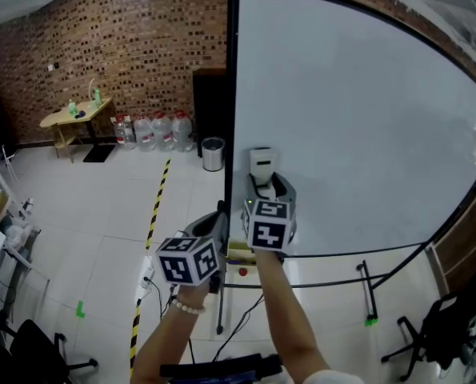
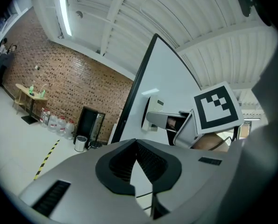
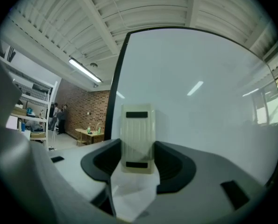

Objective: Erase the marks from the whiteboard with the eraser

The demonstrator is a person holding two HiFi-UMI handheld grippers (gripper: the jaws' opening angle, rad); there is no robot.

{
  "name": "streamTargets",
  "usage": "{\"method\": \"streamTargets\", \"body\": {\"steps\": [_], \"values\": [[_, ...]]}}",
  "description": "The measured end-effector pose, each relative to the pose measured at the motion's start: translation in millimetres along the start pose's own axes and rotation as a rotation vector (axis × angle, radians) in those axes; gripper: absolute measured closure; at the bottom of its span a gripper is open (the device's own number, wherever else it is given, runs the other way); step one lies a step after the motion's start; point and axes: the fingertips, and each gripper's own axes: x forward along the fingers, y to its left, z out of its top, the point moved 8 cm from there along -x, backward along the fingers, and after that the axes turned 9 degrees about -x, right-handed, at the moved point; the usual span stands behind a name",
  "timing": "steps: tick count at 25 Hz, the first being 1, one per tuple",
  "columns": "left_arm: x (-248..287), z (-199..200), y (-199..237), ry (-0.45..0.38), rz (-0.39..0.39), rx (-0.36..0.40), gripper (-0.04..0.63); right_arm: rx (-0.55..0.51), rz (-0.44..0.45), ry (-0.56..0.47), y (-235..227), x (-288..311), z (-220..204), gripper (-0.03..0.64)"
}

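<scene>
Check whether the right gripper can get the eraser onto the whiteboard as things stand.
Probably yes. The right gripper is shut on the eraser, which sits at the whiteboard's lower left with nothing between them; the left gripper hangs beside the board's edge, out of the way.

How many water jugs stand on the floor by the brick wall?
4: the water jugs stand side by side against the brick wall, between the table and the bin, left of the whiteboard. More may hide behind them.
</scene>
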Motion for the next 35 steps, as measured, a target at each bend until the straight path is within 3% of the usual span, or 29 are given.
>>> {"method": "streamTargets", "body": {"steps": [12, 19, 27, 35], "values": [[-34.4, 17.1, 38.8, -0.036, 0.043, -0.028, 0.594, -0.004, 0.012, -0.015, 50.9, 13.1, 5.8, 0.368], [-38.3, 12.4, 48.7, -0.029, 0.054, -0.041, 0.594, 0.013, 0.01, -0.002, 61.2, 17.7, -36.9, 0.368], [-26.3, -4.5, 48.1, 0.008, 0.052, -0.042, 0.594, 0.019, 0.028, 0.032, 59.2, 20.1, -69.1, 0.368], [-3.9, -15.6, 17.4, 0.033, 0.007, -0.021, 0.594, 0.022, -0.039, 0.048, 6.8, 8.4, -77.3, 0.368]]}}
